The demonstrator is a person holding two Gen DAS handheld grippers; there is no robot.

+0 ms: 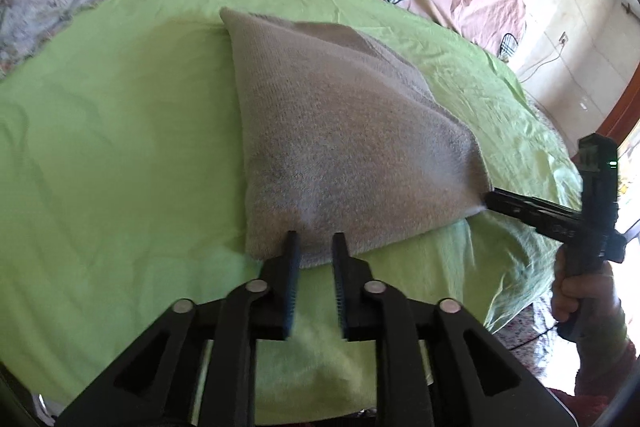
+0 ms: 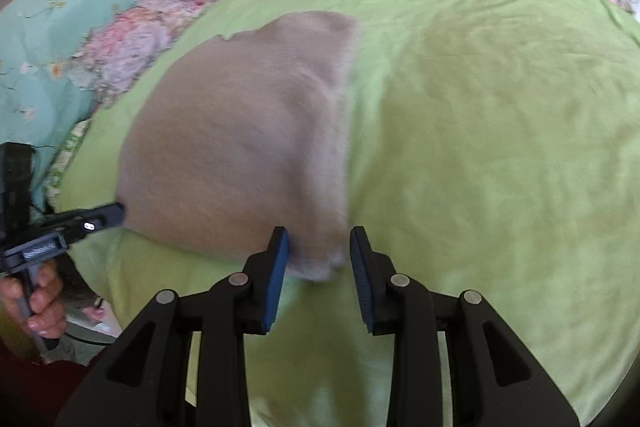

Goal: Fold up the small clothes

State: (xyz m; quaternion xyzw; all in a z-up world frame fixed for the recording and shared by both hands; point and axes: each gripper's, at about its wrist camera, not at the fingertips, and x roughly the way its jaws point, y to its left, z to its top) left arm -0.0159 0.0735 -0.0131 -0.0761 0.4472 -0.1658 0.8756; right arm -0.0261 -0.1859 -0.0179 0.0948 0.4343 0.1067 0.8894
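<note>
Slippage is the main risk: both grippers are standing with fingers apart, so nothing is clamping the grey knitted garment (image 1: 344,131). Left gripper (image 1: 316,247) is straddling its near edge; right gripper (image 2: 320,247) is straddling its near corner. Garment is lying mid-way across the green sheet (image 1: 120,147). Motion blur is obscuring the weave; the garment's type is indeterminate.

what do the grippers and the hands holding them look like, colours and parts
Both the left gripper and right gripper are black linkage frames with silver round rivets and blue ribbed finger pads. The right gripper's body carries a small green light. Bare hand with a dark red sleeve grips each handle.
</note>
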